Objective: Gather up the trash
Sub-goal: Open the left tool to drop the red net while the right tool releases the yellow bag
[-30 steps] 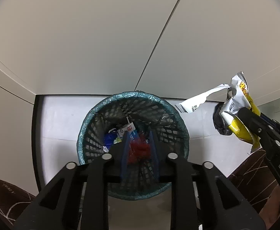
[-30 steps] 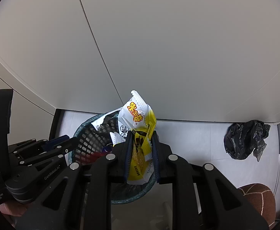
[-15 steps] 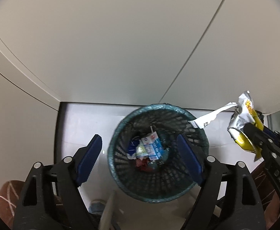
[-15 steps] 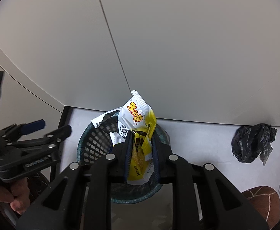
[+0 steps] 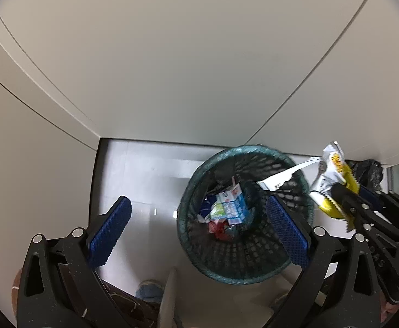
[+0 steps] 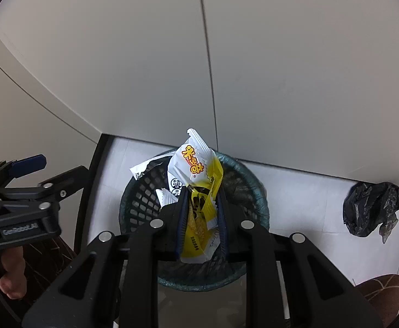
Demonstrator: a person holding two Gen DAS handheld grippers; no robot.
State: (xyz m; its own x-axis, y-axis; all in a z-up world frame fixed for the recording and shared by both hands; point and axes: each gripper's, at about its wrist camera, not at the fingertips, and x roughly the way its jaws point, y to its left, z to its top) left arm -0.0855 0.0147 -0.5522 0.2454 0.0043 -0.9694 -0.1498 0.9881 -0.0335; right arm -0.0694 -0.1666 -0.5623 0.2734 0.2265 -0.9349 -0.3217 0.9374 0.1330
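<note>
a: left wrist view: left gripper (image 5: 198, 229) jaws spread wide, nothing between the blue pads (image 5: 109, 231). mesh bin (image 5: 243, 269) sits below, toward 1 o'clock from centre.
b: what's in the bin?
a: blue-white carton (image 5: 233, 205) plus red and green scraps at the bottom.
b: right side?
a: right gripper (image 6: 201, 216) clamped on a yellow-white snack wrapper (image 6: 196, 169), held over the bin's rim (image 6: 254, 180). wrapper not inside.
b: other trash?
a: black plastic bag (image 6: 371, 207) on the floor at 3 o'clock from the bin, well apart.
</note>
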